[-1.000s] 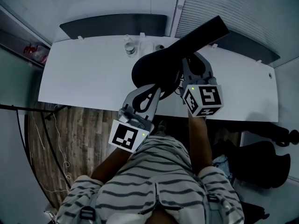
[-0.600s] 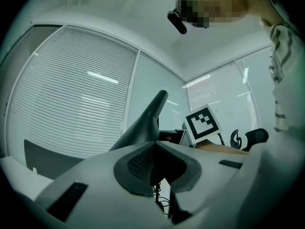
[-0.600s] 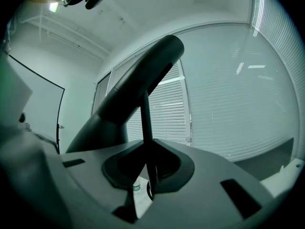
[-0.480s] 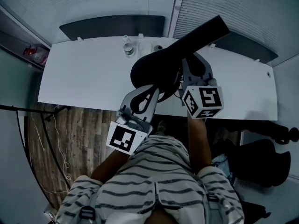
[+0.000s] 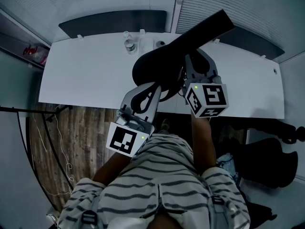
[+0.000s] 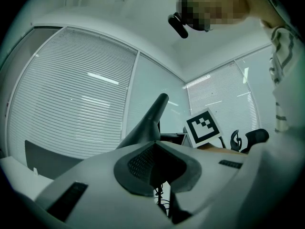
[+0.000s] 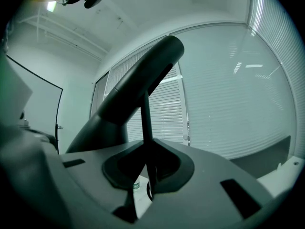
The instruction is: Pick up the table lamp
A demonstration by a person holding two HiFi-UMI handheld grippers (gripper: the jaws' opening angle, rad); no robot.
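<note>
I hold the black table lamp [image 5: 157,66] in the air over the white table [image 5: 81,75]; its round base faces me and its long bar head [image 5: 205,30] points to the upper right. My left gripper [image 5: 153,93] is shut on the lower rim of the base. My right gripper [image 5: 185,78] is shut on the lamp's thin stem [image 7: 145,123]. In the left gripper view the jaws [image 6: 155,168] meet under the lamp's dark body [image 6: 145,128]. In the right gripper view the jaws [image 7: 148,168] pinch the stem below the bar head [image 7: 138,85].
A small bottle [image 5: 128,45] stands at the table's far edge by a dark panel [image 5: 109,20]. Window blinds [image 5: 238,8] lie behind. A black chair [image 5: 267,168] is at the right, and wood floor with loose cables [image 5: 57,142] at the left.
Both grippers keep their hold and the lamp stays in the same pose; only the view has shifted slightly.
</note>
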